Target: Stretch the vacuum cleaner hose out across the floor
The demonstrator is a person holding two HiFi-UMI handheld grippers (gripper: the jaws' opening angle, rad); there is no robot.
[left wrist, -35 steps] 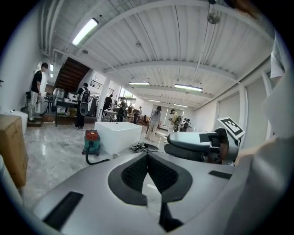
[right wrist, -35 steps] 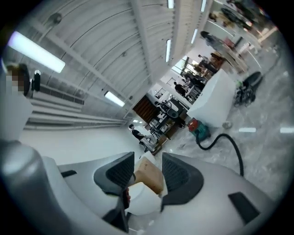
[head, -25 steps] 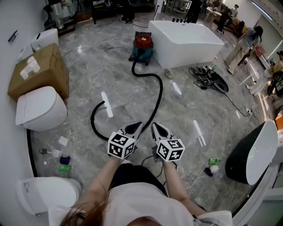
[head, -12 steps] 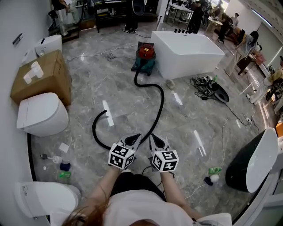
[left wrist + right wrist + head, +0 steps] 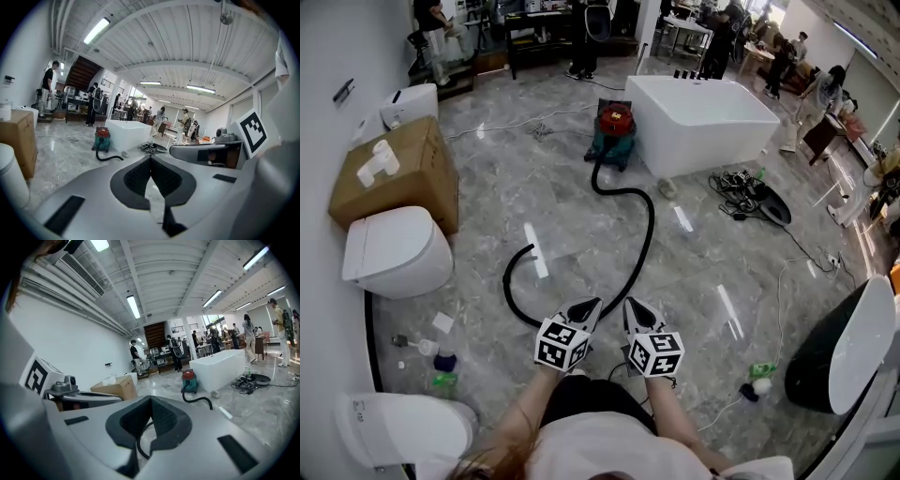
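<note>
The left claw (image 5: 589, 307) and right claw (image 5: 633, 307) are fully closed on nothing, held side by side (forearms parallel), tilted slightly downward. By the bathtub (image 5: 703, 122) stands the vacuum cleaner (image 5: 614, 131). Its hose (image 5: 649, 234) snakes across the floor and curls near the claws.

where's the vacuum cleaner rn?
Head view, top centre: the vacuum cleaner stands on the floor just left of the white bathtub, and its black hose curves down toward the person.
</note>
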